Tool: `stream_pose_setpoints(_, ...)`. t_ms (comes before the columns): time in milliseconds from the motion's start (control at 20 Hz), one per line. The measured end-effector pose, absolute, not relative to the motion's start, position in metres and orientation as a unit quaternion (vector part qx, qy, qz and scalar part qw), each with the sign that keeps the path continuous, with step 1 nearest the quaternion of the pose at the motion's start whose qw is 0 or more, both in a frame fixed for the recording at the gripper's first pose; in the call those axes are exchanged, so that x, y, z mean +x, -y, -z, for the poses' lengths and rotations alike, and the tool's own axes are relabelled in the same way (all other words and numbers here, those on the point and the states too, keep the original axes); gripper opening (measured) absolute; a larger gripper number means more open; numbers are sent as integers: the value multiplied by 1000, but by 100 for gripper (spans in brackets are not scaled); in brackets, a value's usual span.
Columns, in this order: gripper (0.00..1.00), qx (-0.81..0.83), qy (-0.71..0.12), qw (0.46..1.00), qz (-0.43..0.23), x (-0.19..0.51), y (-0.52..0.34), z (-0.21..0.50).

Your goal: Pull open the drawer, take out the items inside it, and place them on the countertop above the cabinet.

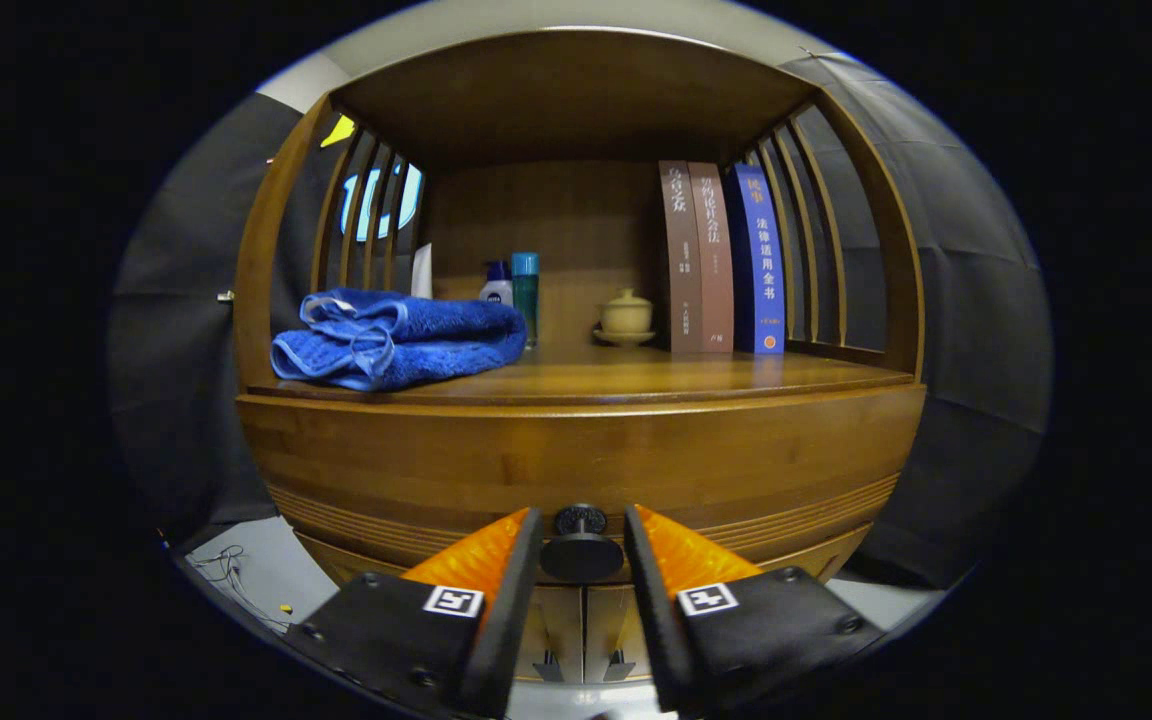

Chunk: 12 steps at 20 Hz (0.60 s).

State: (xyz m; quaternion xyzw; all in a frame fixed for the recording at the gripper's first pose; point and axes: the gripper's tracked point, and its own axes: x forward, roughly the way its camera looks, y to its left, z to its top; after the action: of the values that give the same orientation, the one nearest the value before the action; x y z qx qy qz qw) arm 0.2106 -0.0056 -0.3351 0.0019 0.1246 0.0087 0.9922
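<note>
Gripper view: claw [582,545] spread around the drawer [576,465] knob [581,555], fingers just beside it; towel [398,338] on table [656,378].

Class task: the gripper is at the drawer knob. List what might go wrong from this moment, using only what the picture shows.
1. The gripper has its jaws either side of the small round knob, with gaps showing; pulling before they close may slip off it.
2. The towel already covers part of the countertop, and bottles, a lidded cup and books stand behind, so placed items could knock them.
</note>
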Motion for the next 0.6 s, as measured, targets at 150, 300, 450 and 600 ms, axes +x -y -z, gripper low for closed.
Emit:
stream_pose_setpoints(150, 46, -7, -121, 993, -10, 213, 8, 334)
stream_pose_setpoints(300, 39, -5, -118, 993, -7, 211, 9, 332)
stream_pose_setpoints(450, 30, -1, -123, 992, -6, 209, 8, 334)
stream_pose_setpoints(600, 30, -4, -123, 992, -6, 196, 8, 332)
